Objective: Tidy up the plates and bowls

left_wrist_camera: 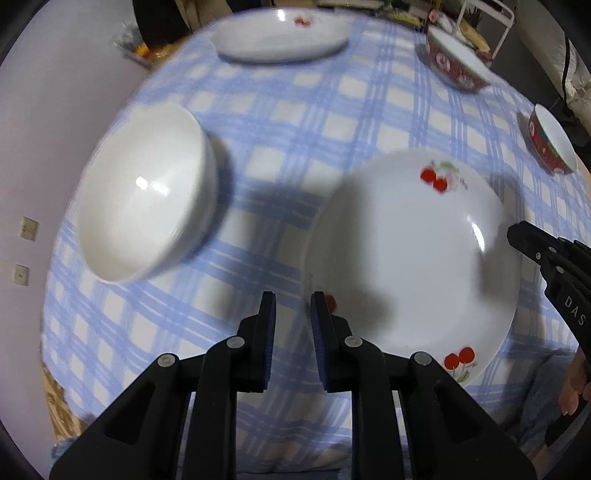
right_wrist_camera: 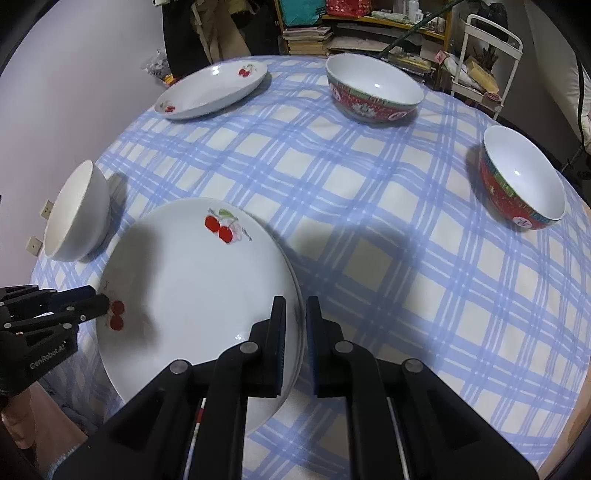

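A white plate with cherry prints (left_wrist_camera: 410, 266) (right_wrist_camera: 192, 295) is near the front of the blue checked table. My left gripper (left_wrist_camera: 293, 317) pinches its left rim; it shows in the right wrist view (right_wrist_camera: 99, 301) too. My right gripper (right_wrist_camera: 295, 325) pinches the plate's right rim and shows at the left wrist view's right edge (left_wrist_camera: 517, 236). A second cherry plate (left_wrist_camera: 280, 35) (right_wrist_camera: 214, 88) lies at the back. A plain white bowl (left_wrist_camera: 144, 192) (right_wrist_camera: 77, 212) stands left. Two red patterned bowls, a larger one (right_wrist_camera: 373, 90) (left_wrist_camera: 458, 62) and a smaller one (right_wrist_camera: 522, 179) (left_wrist_camera: 552, 142), stand right.
The table (right_wrist_camera: 369, 206) carries a blue and white checked cloth. A pale wall (right_wrist_camera: 74, 74) is on the left. Cluttered shelves (right_wrist_camera: 369, 29) and a white rack (right_wrist_camera: 487, 62) stand behind the table.
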The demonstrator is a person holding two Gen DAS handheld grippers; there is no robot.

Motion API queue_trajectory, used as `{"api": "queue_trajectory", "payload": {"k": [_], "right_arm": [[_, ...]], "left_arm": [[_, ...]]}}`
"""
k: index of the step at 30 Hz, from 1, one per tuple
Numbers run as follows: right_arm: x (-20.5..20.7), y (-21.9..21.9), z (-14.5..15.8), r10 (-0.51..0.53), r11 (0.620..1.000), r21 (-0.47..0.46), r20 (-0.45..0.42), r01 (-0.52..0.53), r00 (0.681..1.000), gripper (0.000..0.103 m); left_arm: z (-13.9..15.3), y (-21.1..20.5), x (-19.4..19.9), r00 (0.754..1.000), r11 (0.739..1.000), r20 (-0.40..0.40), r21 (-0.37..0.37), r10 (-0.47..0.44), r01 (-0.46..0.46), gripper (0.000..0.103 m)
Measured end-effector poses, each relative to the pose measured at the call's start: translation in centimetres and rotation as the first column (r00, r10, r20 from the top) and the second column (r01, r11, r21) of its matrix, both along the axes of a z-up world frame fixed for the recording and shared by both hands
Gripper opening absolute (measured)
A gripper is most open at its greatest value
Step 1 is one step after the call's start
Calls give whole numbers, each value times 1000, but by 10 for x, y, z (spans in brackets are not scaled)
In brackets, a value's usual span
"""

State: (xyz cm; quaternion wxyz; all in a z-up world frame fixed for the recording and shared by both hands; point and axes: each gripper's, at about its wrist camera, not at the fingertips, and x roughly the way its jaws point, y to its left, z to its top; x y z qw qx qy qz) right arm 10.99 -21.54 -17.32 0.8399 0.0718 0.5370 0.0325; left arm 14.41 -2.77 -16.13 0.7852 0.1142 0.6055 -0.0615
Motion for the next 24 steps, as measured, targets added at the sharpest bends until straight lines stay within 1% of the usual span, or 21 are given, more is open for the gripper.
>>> {"api": "queue_trajectory", "payload": {"k": [3,4,5,8,10,12,13,14,15,16,17,18,19,20,21,23,24], "right_arm": [[1,-4,11,-15,1000,8,35,15,999,12],[2,-6,16,-18,1000,19,55,17,998,12],[3,-8,20,-20,1000,25,71,18,997,12],[8,-14,32,-44,999,35,125,40,991,12],[16,-19,39,-63,996,73,142,53,988,12],[23,-22,46,-83,994,86,152,70,985,12],[25,-23,48,-89,993,91,161,75,983,13],[29,-24,53,-95,992,102,171,78,981,15],[33,-23,56,-97,991,110,179,78,979,16],[35,-23,57,-95,991,110,183,76,979,20],[39,-21,60,-85,992,105,191,66,978,25],[44,-19,62,-77,994,93,199,60,977,27],[48,-18,63,-73,995,85,200,57,977,34],[55,-17,66,-68,995,87,202,51,977,42],[60,-17,68,-69,994,96,206,50,976,47],[71,-16,73,-72,993,110,223,48,972,62],[77,-16,74,-73,993,112,233,48,970,66]], "left_arm": [[24,4,1,998,1000,62,-30,11,-9,21],[33,6,3,997,999,79,-32,13,-11,24],[40,11,8,994,999,100,-31,34,-31,27],[52,29,28,989,996,122,-35,83,-79,31],[61,39,38,985,994,138,-35,106,-102,33],[71,48,51,979,991,160,-53,129,-122,48],[73,52,56,976,990,170,-58,136,-128,59],[77,57,61,972,989,188,-57,142,-133,62],[82,59,67,968,990,208,-49,140,-133,63],[86,61,72,967,991,219,-37,133,-128,67],[88,62,80,967,992,223,-30,123,-120,73],[88,63,87,968,993,222,-28,116,-112,76],[88,64,96,969,994,222,-30,107,-103,79],[89,65,102,969,995,225,-36,100,-95,79],[90,66,110,968,995,233,-41,97,-89,79],[91,67,129,966,997,246,-35,80,-73,84],[91,67,138,965,997,252,-29,72,-67,85]]}}
